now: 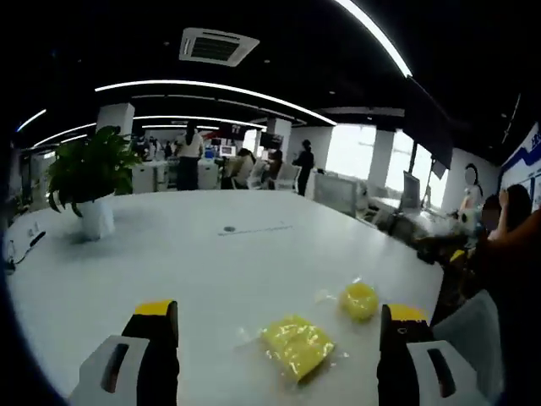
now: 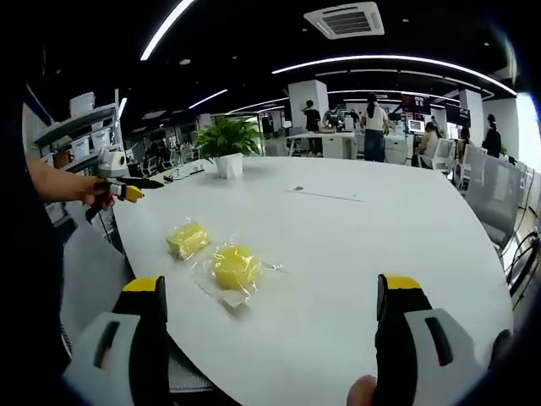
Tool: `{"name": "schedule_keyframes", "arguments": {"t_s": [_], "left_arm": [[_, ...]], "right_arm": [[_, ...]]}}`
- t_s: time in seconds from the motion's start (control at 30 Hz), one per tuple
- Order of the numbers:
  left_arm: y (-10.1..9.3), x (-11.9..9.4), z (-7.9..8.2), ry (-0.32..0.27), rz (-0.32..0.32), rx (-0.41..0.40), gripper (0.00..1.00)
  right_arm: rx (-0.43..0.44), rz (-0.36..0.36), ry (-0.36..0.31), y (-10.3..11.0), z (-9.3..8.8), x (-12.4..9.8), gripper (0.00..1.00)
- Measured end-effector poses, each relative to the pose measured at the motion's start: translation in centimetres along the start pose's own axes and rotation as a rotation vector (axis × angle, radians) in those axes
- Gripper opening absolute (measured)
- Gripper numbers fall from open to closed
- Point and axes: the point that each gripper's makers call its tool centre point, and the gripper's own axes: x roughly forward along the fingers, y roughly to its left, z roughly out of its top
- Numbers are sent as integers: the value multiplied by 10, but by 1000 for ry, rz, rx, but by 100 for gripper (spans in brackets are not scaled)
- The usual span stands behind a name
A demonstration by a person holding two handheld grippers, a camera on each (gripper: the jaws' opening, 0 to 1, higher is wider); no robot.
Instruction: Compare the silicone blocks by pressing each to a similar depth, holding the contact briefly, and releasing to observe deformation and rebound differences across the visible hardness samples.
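Item 1, plant pot (image 1: 96,217): white, upright on the white table (image 1: 203,254) at about 10 o'clock in the left gripper view; it holds a leafy green plant (image 1: 89,165). In the right gripper view the same pot stands near 11 o'clock at the table's far edge.

Item 2, square block (image 1: 296,345): yellow, flat on the table inside a clear wrapper, at 5 o'clock in the left gripper view, between the jaws but touching neither. In the right gripper view it lies at 9 o'clock.

Item 3, round block (image 1: 358,299): yellow, also in clear wrapping, just beside the square block, at 4 o'clock in the left gripper view. In the right gripper view it sits left of centre, nearer the camera than the square one.

Item 4, left gripper (image 1: 279,326): black jaws with yellow tips, spread wide, holding nothing, above the table. It appears again at 9 o'clock in the right gripper view, held in a person's hand (image 2: 95,193).

Item 5, right gripper (image 2: 272,296): jaws likewise spread wide, empty, clear of both blocks.
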Motion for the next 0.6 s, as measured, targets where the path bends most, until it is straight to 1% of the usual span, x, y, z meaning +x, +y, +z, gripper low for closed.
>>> {"name": "schedule_keyframes", "arguments": {"t_s": [0.07, 0.13, 0.17, 0.2, 0.27, 0.3, 0.33, 0.4, 0.43, 0.47, 0.5, 0.53, 0.57, 0.6], "left_arm": [[0, -3, -6, 7, 6, 1, 100], [0, -4, -12, 14, 3, 3, 100], [1, -6, -15, 20, 1, 18, 100], [2, -7, -18, 24, -1, 15, 100], [2, -11, -22, 35, -12, -12, 100], [6, -13, -23, 33, -12, -15, 100], [14, -16, -25, 32, -8, -21, 100], [16, -20, -25, 21, -4, -45, 100], [17, -21, -26, 28, 0, -56, 100], [17, -22, -31, 61, 4, -40, 100], [17, -23, -32, 84, 1, 3, 100], [16, -23, -31, 84, -7, 36, 100], [15, -23, -27, 67, -18, 50, 100], [13, -23, -24, 56, -20, 31, 100]], "right_arm": [[-1, -4, -5, -1, 1, -1, 97], [-17, -36, 0, -7, -1, -2, 97], [-6, -39, -4, -8, -1, -3, 97], [7, -45, -2, -9, -2, -4, 97], [13, -59, -3, -10, -2, -5, 97], [21, -59, -4, -8, -3, -5, 97], [23, -60, -3, -8, -3, -5, 97], [17, -61, 7, -4, -7, -4, 97], [14, -66, 12, -5, -10, -3, 97], [19, -70, 17, -5, -11, -3, 97], [32, -81, 21, -5, -13, -3, 97], [32, -86, 19, -5, -13, -4, 97], [32, -89, 15, -4, -12, -4, 97], [38, -89, 14, -2, -12, -3, 97]]}}
